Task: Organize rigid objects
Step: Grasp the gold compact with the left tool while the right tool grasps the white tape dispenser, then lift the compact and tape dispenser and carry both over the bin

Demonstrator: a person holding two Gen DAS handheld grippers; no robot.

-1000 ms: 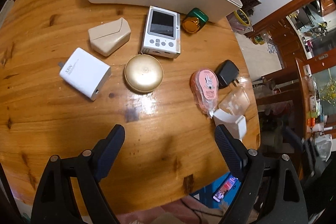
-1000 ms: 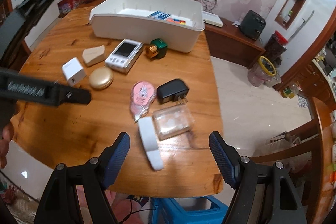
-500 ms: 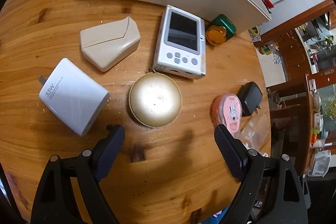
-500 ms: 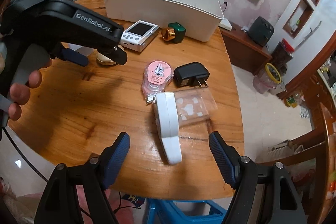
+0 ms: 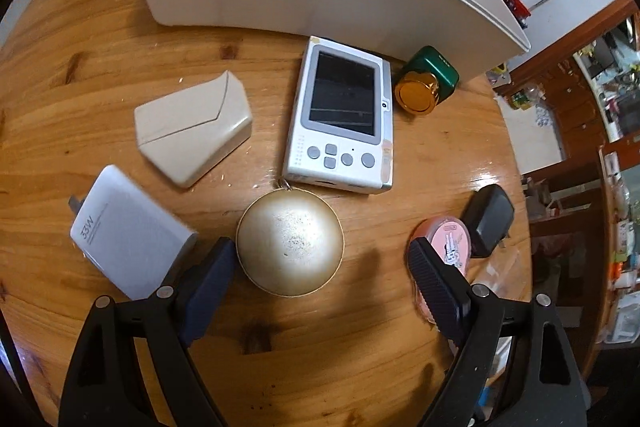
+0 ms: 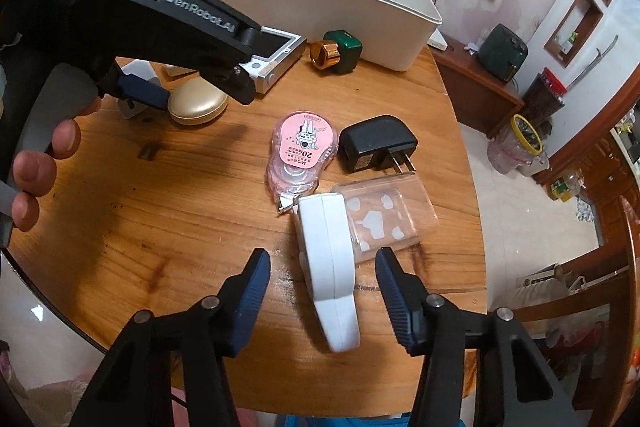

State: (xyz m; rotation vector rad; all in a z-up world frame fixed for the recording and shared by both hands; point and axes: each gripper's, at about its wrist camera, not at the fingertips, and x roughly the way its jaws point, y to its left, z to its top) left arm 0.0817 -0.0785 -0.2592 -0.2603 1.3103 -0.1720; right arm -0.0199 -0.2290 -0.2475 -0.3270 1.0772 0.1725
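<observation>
Reaching for two things at once, the person is at the grasping step. The left gripper [image 5: 320, 267] stands wide, its jaws apart on both sides of the round gold case [image 5: 290, 241], one pad just beside the rim, none pressing. The right gripper [image 6: 322, 281] has just been closing; the white device [image 6: 330, 267] lies between its jaws, not yet squeezed. Next, I judge, each must close firmly, then lift toward the white storage bin [image 6: 320, 11], well ahead of both tools on the wooden table [image 6: 160, 227].
</observation>
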